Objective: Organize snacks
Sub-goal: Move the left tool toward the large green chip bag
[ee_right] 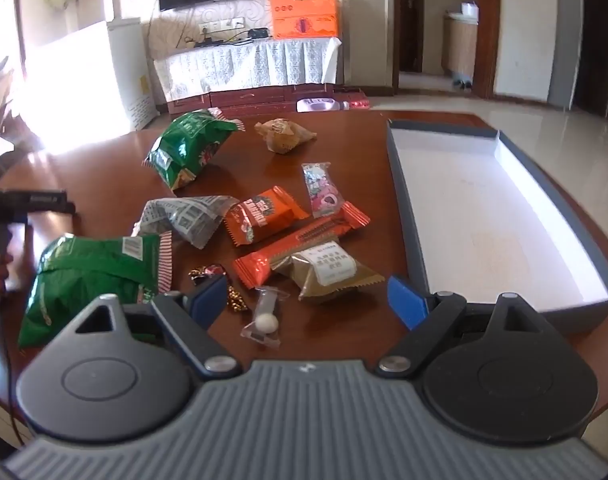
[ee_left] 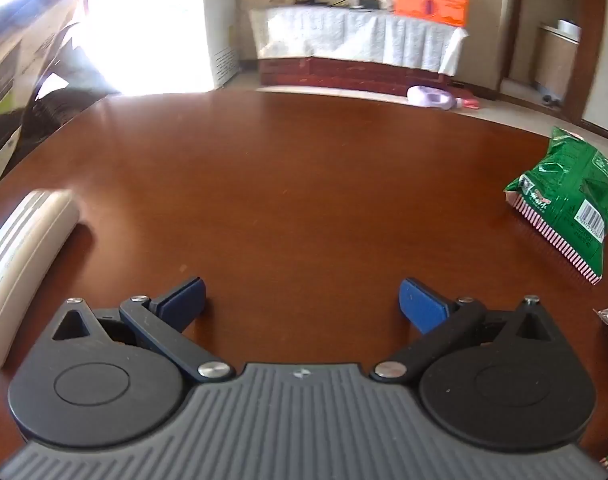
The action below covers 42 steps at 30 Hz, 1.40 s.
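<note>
Both grippers hang open and empty over the brown surface, snacks piled ahead of the right one.

Left gripper: fingers spread wide, bare wood ahead to the far edge; a green bag lies far right.
Only the right view shows the heap: right gripper, fingers apart, a clear candy packet between them, green bags left, the empty grey tray just right along the edge.

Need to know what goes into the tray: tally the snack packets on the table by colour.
Green: 2
Orange: 2
Brown or tan: 2
Grey-white printed: 1
Clear: 2
Small dark sweets: 2
Total: 11
</note>
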### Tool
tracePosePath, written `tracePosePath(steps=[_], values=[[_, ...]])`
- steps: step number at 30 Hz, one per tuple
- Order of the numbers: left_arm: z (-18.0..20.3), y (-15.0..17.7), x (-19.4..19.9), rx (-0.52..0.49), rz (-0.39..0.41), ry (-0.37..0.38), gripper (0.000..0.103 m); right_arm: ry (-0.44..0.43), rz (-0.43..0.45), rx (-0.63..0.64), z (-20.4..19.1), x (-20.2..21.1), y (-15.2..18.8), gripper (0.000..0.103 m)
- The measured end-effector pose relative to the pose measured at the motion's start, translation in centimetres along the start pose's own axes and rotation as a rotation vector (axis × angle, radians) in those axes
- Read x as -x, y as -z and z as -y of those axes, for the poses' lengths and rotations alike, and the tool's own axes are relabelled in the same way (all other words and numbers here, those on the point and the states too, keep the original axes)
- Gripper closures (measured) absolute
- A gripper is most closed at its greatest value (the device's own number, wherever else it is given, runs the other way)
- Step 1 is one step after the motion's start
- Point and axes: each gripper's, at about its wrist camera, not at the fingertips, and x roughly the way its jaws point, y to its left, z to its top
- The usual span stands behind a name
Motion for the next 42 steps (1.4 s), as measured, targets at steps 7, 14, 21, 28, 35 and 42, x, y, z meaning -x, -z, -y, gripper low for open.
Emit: tracePosePath(steps=[7,14,21,28,35,42], values=[[1.4,2.9,4.9,0.026,0.067,-0.014,0.0,-0.02,0.026,-0.096,1.2,0.1,0.1,0.015],[4.6,4.9,14.6,0.004,0.257,0.097,0.0,-0.022,0.074,-0.034,0.7,1.2,0.0,0.015],[10.8,9.6,19.4,-0.094,0.265,0.193,0.0,-0.078,0.111,-0.039,0.9,2.1,0.4,0.015],[14.5,12.0,22.4,-0.275,0.369,0.215,0.0,-0.047,0.126,-0.075,2.9,2.9,0.7,0.015],[15.1,10.8,20.2,-0.2,0.237,0.244,0.0,-0.02,0.121,-0.152,5.3,3.1,0.8,0.015],[16.4,10.9,18.8,-0.225,0.199,0.213,0.0,-0.01,0.098,-0.108,4.5,2.5,0.9,0.015]])
